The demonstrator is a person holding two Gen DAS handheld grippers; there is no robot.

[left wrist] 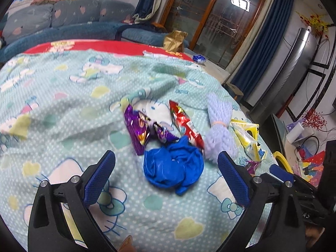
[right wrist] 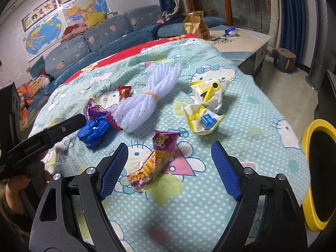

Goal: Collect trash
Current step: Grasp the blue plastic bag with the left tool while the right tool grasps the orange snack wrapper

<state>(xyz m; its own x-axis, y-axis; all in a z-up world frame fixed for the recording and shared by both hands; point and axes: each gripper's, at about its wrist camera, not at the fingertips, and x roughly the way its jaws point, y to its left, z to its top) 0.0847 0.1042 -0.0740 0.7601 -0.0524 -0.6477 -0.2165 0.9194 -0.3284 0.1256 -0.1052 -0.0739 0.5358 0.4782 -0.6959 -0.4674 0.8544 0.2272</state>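
Observation:
Litter lies on a table under a teal cartoon-print cloth (left wrist: 52, 88). A crumpled blue glove (left wrist: 173, 166) sits just ahead of my left gripper (left wrist: 167, 161), which is open with the glove between its fingertips, untouched. Behind the glove lie a purple wrapper (left wrist: 137, 128), a red wrapper (left wrist: 185, 124), a pale foam net bundle (left wrist: 218, 130) and yellow-white wrappers (left wrist: 247, 138). My right gripper (right wrist: 170, 153) is open over a purple-and-yellow snack wrapper (right wrist: 156, 159). Beyond it lie the foam net bundle (right wrist: 145, 100), the yellow-white wrappers (right wrist: 205, 109) and the blue glove (right wrist: 94, 131).
A yellow-rimmed bin (right wrist: 319, 172) stands at the table's right edge. The left gripper's black arm (right wrist: 42, 140) reaches in from the left. A brown paper bag (right wrist: 196, 24) and a blue foil wrapper (right wrist: 231, 31) sit at the far end. A blue sofa (left wrist: 69, 21) runs behind.

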